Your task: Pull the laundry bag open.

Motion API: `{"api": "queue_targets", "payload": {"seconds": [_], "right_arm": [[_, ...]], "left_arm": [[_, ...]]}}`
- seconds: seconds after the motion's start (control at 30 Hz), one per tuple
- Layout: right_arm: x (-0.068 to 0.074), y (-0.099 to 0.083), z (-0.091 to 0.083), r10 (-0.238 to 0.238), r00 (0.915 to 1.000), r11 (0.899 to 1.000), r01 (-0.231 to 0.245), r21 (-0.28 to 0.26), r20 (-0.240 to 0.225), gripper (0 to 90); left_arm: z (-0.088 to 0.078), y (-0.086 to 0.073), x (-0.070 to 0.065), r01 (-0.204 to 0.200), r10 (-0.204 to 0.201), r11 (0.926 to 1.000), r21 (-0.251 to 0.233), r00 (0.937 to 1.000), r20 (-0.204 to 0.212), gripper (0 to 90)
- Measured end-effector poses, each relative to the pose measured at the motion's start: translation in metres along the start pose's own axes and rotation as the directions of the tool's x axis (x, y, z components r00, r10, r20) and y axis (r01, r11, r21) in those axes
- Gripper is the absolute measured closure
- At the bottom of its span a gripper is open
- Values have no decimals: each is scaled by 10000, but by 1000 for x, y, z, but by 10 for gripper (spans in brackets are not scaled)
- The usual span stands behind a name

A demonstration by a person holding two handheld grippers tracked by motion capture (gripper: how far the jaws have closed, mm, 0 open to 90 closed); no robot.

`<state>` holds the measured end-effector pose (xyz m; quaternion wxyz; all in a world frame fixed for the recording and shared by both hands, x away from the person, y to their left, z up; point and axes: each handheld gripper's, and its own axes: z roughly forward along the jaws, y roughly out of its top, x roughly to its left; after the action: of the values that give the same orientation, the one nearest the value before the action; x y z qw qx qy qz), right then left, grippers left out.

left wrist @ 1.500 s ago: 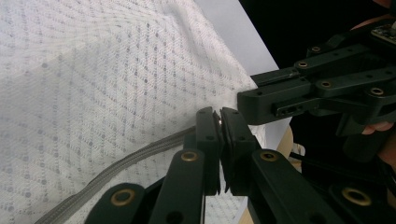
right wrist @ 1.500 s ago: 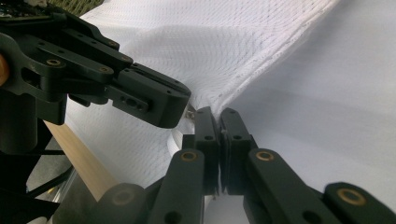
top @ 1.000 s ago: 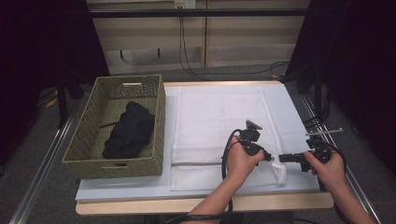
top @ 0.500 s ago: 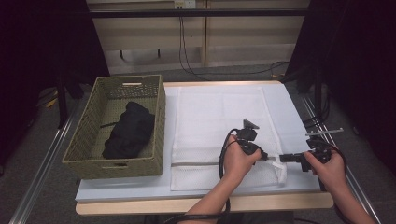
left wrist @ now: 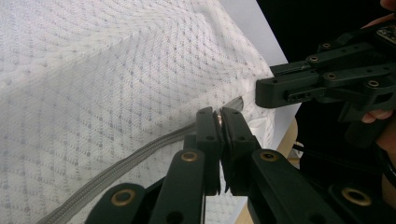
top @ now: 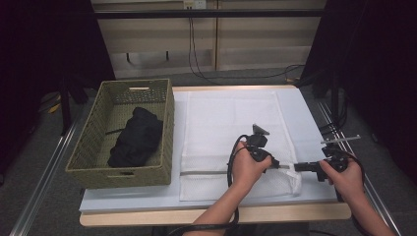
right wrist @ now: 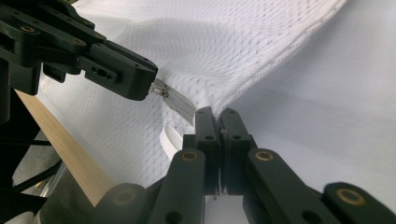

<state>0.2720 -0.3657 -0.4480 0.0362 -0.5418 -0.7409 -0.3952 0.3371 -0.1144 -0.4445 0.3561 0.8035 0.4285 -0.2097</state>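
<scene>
The white mesh bag [top: 231, 147] lies flat on the counter [top: 314, 123] beside the basket [top: 123, 172]. The left tongs [left wrist: 218, 116] pinch the zipper pull [right wrist: 159, 89] — the right tongs [right wrist: 218, 116] clamp the bag's corner. Next comes, I judge, a steady pull along the zipper [left wrist: 135, 151] while the corner stays anchored.

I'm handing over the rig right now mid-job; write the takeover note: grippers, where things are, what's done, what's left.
Left gripper: shut on the metal zipper pull of the white mesh laundry bag.
Right gripper: shut on the bag's corner fabric beside the zipper's end, holding it taut.
Bag lies flat on the white table; grey zipper runs along its near edge, pull near the right end.
Black garment sits in the green woven basket at left.
Done: both grips set.
Left, probably: slide the pull along the zipper; the garment is not yet in the bag.
</scene>
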Motion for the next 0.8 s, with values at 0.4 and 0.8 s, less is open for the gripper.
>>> {"api": "queue_targets", "payload": {"seconds": [0.4, 0.8], "right_arm": [[-1, -1, 0, 78, 10000, 9999, -77, 77, -25, 885], [0, -1, 0, -6, 10000, 9999, 6, 142, 47, 885]], "left_arm": [[-2, -2, 5, -230, 230, 9996, 145, 9997, -15, 870], [-8, -3, 11, -25, 26, 9998, 191, 10000, -22, 870]]}}
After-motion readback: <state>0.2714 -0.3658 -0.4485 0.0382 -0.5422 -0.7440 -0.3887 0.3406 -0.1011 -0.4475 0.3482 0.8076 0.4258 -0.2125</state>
